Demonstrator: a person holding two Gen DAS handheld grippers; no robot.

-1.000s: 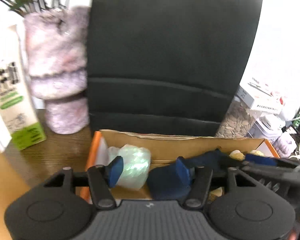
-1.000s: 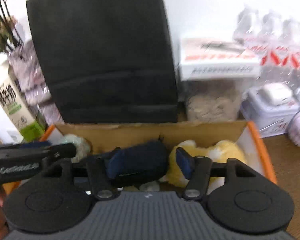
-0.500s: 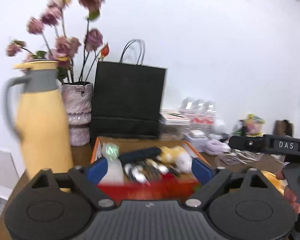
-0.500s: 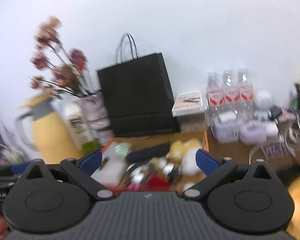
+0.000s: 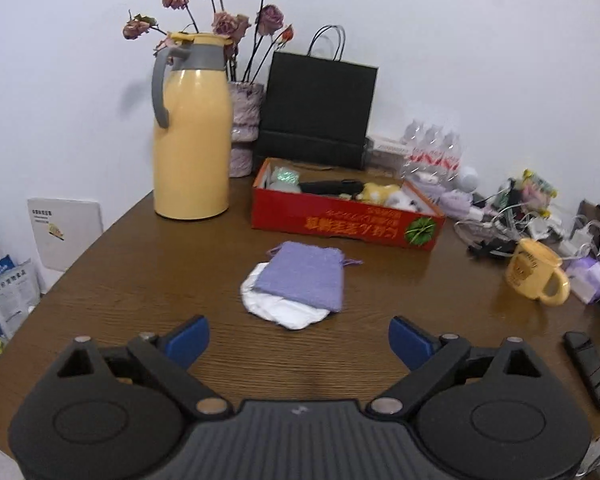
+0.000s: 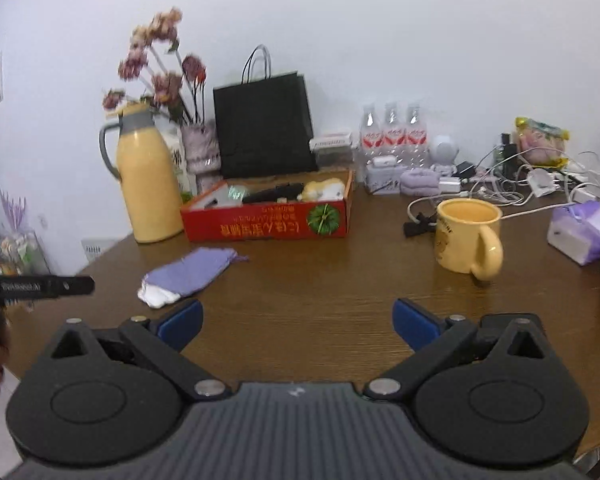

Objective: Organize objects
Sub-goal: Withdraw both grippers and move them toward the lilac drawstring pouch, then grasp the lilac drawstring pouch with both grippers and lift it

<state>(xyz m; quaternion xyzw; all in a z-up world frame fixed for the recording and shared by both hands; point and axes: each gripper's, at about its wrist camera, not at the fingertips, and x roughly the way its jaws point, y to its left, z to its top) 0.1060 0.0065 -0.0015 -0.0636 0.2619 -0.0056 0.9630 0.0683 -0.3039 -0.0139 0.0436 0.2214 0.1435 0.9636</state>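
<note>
Left wrist view: your left gripper (image 5: 299,336) spread wide, empty, above table; right gripper (image 6: 298,320) likewise. Purple pouch (image 5: 302,275) flat, drawstring end toward red box (image 5: 342,226).

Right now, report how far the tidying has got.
Done: the red box already holds a black item, a yellow plush and more. In hand: nothing; left gripper and right gripper are open. Left: the purple pouch on the white packet, perhaps the yellow mug.
</note>
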